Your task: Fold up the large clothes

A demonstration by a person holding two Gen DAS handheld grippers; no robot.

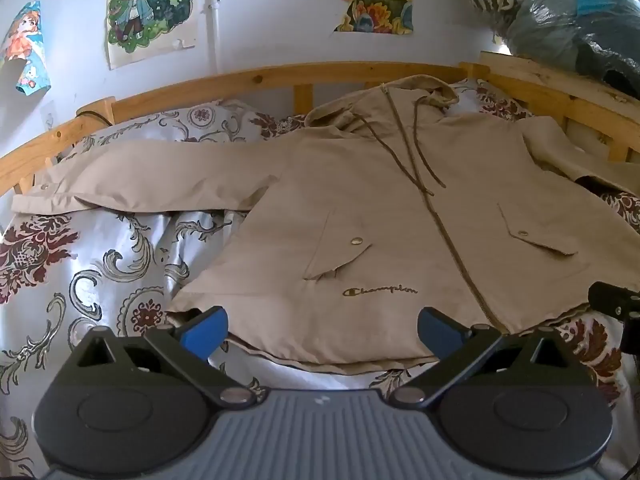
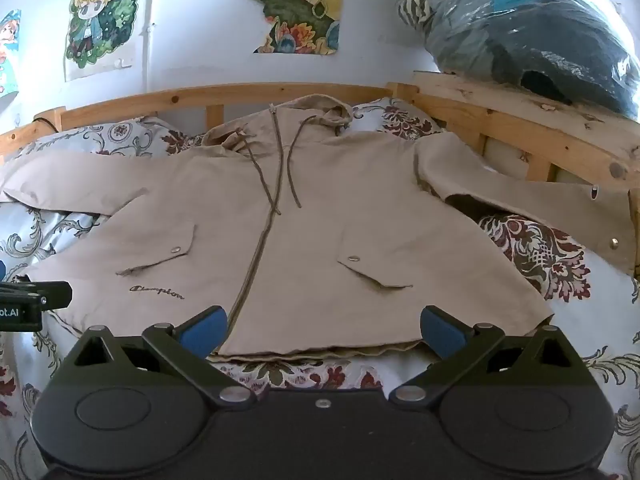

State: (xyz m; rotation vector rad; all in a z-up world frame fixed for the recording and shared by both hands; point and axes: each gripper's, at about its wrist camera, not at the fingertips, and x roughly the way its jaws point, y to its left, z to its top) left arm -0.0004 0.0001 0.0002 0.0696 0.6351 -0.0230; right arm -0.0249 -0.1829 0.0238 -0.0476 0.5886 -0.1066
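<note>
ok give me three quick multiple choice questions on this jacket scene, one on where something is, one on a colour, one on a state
1. Where does the jacket lie?
A. spread on the patterned bedspread
B. hung on the wall
C. in a plastic bag

2. What colour are the pads of the right hand-held gripper?
A. red
B. blue
C. yellow

3. How is the jacket's front zipper?
A. fully unzipped, front open
B. missing
C. closed along the front

Key: 1 A, it lies flat on the floral cover, its sleeves spread out to the sides. 2 B, both fingertips show blue. 3 C, the zip line runs unbroken from the hem to the collar. The left hand-held gripper has blue pads too, and both grippers are open and hold nothing.
</note>
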